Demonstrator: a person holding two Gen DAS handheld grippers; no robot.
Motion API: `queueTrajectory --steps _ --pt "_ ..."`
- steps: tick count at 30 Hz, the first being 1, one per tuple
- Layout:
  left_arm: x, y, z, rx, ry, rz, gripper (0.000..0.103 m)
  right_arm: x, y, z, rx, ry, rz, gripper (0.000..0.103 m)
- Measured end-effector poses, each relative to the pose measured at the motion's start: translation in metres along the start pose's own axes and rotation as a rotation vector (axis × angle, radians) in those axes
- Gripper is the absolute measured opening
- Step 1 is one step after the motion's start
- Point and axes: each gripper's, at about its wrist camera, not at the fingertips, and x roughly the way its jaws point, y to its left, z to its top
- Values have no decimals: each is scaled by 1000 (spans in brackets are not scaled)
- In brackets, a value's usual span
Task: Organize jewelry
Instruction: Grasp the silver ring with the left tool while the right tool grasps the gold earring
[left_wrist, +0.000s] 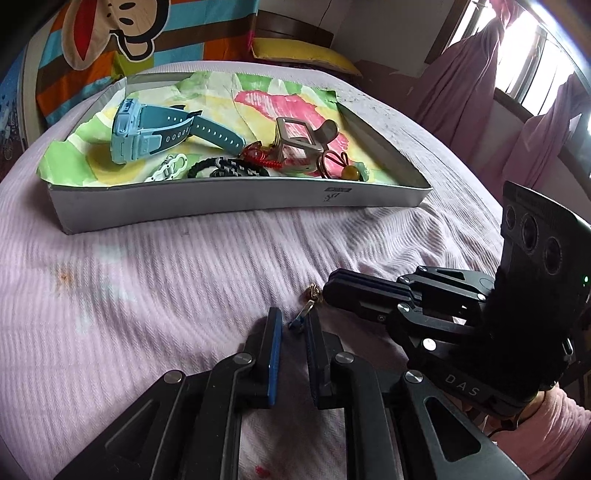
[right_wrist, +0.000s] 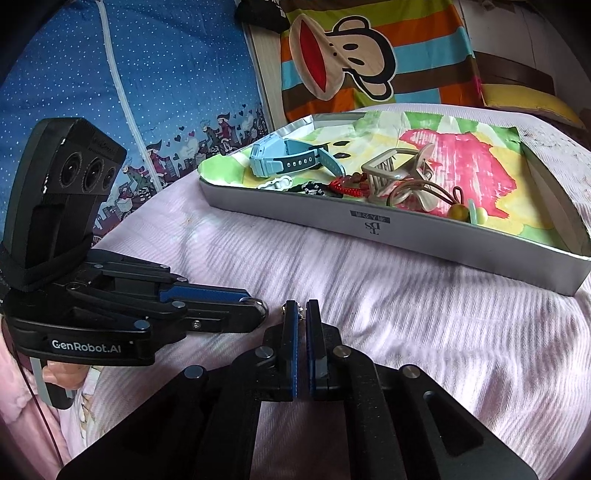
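Nearest, on the pink bedspread (left_wrist: 155, 280): both grippers meet over one small piece of jewelry. The left gripper (left_wrist: 294, 326) has its fingers slightly apart, with a small blue-tipped clasp (left_wrist: 301, 319) between the tips; whether they pinch it, cannot tell. The right gripper (right_wrist: 301, 308) has its fingers nearly together with a bit of thin silver metal at the tips. In the left view its tips touch a small gold charm (left_wrist: 314, 293) lying on the cloth; a real grip on it can't be confirmed. A silver loop shows at the left gripper's tip in the right view.

Farther back, the tray (left_wrist: 236, 201) lined with colourful paper holds a blue watch (left_wrist: 155, 131), a white clip (left_wrist: 168, 168), a black bracelet (left_wrist: 227, 170), red cord (left_wrist: 260, 157), a beige hair claw (left_wrist: 297, 142) and hair ties (left_wrist: 338, 162). So most pieces are in; this one is still on the bed, well short of the tray.

Risks: the piece is tiny and thin, so it may slip from the pads on lifting and sink into the ribbed cloth. If both grippers pull apart, a chain could stretch or snap. The soft bed may let the tray tip if its rim is bumped.
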Motion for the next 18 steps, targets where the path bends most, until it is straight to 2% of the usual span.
queueTrajectory --steps 11,18 --pt "-1 3 -6 -5 -40 7 7 0 -2 -4 20 -1 -2 1" --pt "-8 5 -15 -11 -79 -5 7 -12 -4 -5 32 -64 -12 1"
